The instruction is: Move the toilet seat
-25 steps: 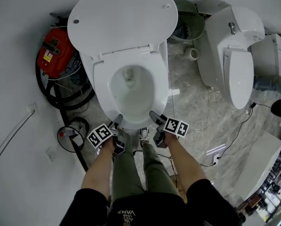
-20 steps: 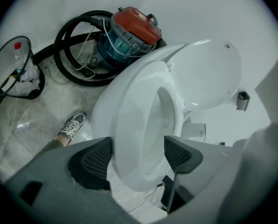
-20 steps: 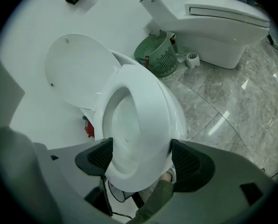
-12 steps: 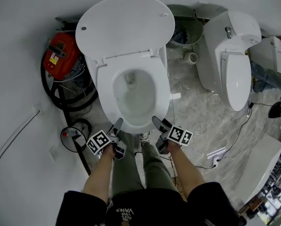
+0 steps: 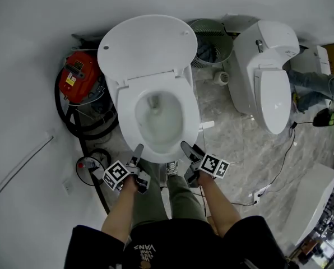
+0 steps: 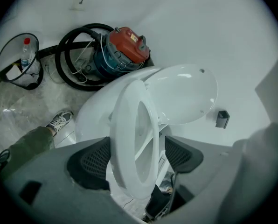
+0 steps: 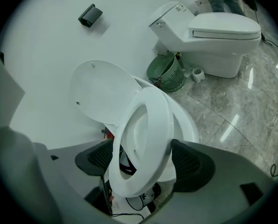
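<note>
The white toilet's seat [image 5: 188,116] lies low over the bowl, and its lid [image 5: 144,43] stands raised against the wall. Both grippers are at the seat's front edge. My left gripper [image 5: 138,150] has the front rim of the seat [image 6: 125,125] between its jaws; in the left gripper view [image 6: 136,162] one pad lies against the rim and a thin gap shows at the other. My right gripper [image 5: 185,147] has its pads against both faces of the seat [image 7: 157,120] in the right gripper view [image 7: 146,160], with the bowl rim [image 7: 188,125] just beyond.
A red vacuum [image 5: 77,77] with a black hose sits left of the toilet. A green basket [image 5: 212,41] and a second toilet [image 5: 268,77] stand to the right. A bottle in a wire stand [image 5: 88,164] is near my left foot. Cables [image 5: 279,161] cross the floor.
The head view has shifted, so the toilet sits lower in the picture. Both grippers stay at the seat's front edge, and the seat has not visibly moved.
</note>
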`<state>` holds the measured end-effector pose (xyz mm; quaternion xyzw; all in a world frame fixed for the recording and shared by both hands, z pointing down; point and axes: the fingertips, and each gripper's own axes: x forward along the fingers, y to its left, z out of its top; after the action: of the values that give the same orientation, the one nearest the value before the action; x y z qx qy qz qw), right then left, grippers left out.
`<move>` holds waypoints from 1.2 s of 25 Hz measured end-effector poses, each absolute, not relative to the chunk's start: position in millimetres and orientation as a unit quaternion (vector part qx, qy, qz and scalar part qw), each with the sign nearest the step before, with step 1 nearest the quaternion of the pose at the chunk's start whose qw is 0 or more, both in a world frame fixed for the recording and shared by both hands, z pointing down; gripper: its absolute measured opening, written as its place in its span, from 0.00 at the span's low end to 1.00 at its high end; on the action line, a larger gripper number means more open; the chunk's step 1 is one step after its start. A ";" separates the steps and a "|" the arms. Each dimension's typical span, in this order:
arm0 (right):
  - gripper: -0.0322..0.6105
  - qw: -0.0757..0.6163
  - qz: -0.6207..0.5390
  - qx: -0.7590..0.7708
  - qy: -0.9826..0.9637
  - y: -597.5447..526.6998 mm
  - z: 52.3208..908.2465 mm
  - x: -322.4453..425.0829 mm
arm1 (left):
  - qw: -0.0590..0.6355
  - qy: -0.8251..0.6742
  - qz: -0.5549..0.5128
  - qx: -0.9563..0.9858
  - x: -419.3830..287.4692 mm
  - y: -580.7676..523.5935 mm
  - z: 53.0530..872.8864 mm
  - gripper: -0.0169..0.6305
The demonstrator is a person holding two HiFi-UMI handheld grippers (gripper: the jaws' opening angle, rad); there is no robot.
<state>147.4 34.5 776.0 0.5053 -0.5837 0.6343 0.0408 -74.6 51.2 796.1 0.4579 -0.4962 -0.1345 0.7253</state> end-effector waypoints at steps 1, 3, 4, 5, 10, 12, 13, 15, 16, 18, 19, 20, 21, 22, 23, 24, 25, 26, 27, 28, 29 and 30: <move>0.64 0.037 0.633 0.505 -0.586 33.4 769.7 147.3 | 0.725 -0.496 -0.138 0.458 -75.2 49.9 790.4 0.59; 0.64 0.027 0.631 0.504 -0.589 30.0 756.2 147.1 | 0.724 -0.495 -0.146 0.458 -76.5 46.1 778.2 0.59; 0.64 0.021 0.631 0.503 -0.590 27.7 749.4 147.0 | 0.723 -0.496 -0.149 0.458 -77.1 43.9 772.0 0.59; 0.64 0.014 0.630 0.503 -0.591 25.2 742.8 147.0 | 0.722 -0.496 -0.151 0.459 -77.6 41.8 766.0 0.59; 0.64 -0.008 0.620 0.505 -0.600 12.3 713.6 145.7 | 0.716 -0.494 -0.156 0.468 -79.0 29.9 739.2 0.59; 0.64 -0.016 0.618 0.506 -0.601 6.9 703.0 145.1 | 0.715 -0.491 -0.159 0.471 -80.4 24.8 729.4 0.59; 0.64 -0.019 0.617 0.507 -0.602 4.2 698.1 144.6 | 0.715 -0.490 -0.161 0.472 -81.2 22.4 725.1 0.59; 0.63 -0.024 0.614 0.508 -0.603 -0.1 689.3 143.5 | 0.716 -0.487 -0.163 0.473 -82.9 18.8 717.9 0.58; 0.63 -0.027 0.613 0.509 -0.604 -1.9 685.0 143.0 | 0.716 -0.485 -0.164 0.474 -83.7 17.1 714.5 0.57; 0.63 -0.031 0.609 0.511 -0.606 -6.2 676.6 141.8 | 0.716 -0.483 -0.167 0.476 -85.1 13.0 706.9 0.57; 0.63 -0.034 0.607 0.511 -0.608 -8.7 672.5 141.5 | 0.714 -0.482 -0.168 0.479 -85.3 10.6 703.0 0.57; 0.63 -0.036 0.605 0.512 -0.609 -11.3 668.4 141.1 | 0.713 -0.481 -0.168 0.482 -85.5 8.0 699.3 0.57; 0.63 -0.039 0.603 0.512 -0.611 -14.1 664.3 140.7 | 0.711 -0.480 -0.168 0.486 -85.9 5.1 695.7 0.57; 0.63 -0.042 0.600 0.513 -0.612 -17.3 660.1 140.2 | 0.709 -0.478 -0.167 0.491 -86.6 1.9 692.2 0.57; 0.63 -0.045 0.598 0.513 -0.614 -20.8 655.5 139.5 | 0.707 -0.476 -0.167 0.496 -87.5 -1.8 688.2 0.57; 0.63 -0.048 0.594 0.514 -0.617 -24.9 650.6 138.8 | 0.704 -0.474 -0.167 0.502 -88.3 -5.9 683.7 0.57; 0.63 -0.051 0.590 0.515 -0.620 -29.3 645.3 138.2 | 0.701 -0.472 -0.166 0.508 -89.0 -10.2 678.6 0.57; 0.62 -0.055 0.586 0.515 -0.623 -33.9 639.9 137.7 | 0.699 -0.469 -0.166 0.514 -89.4 -14.4 673.5 0.57; 0.62 -0.058 0.582 0.516 -0.626 -38.5 634.7 137.3 | 0.697 -0.467 -0.166 0.519 -89.7 -18.6 668.4 0.57; 0.62 -0.061 0.578 0.517 -0.628 -43.1 629.8 137.0 | 0.695 -0.464 -0.167 0.523 -90.1 -22.7 663.5 0.57; 0.62 -0.065 0.575 0.519 -0.629 -47.6 625.3 136.6 | 0.694 -0.461 -0.168 0.527 -90.7 -26.8 659.0 0.57; 0.62 -0.069 0.572 0.520 -0.631 -52.0 621.0 135.8 | 0.693 -0.457 -0.169 0.532 -91.6 -30.8 654.9 0.57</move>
<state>135.8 -52.0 621.0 0.5197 -0.6311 0.5717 -0.0692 -91.6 -30.8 654.9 0.5317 -0.4573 -0.1687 0.6926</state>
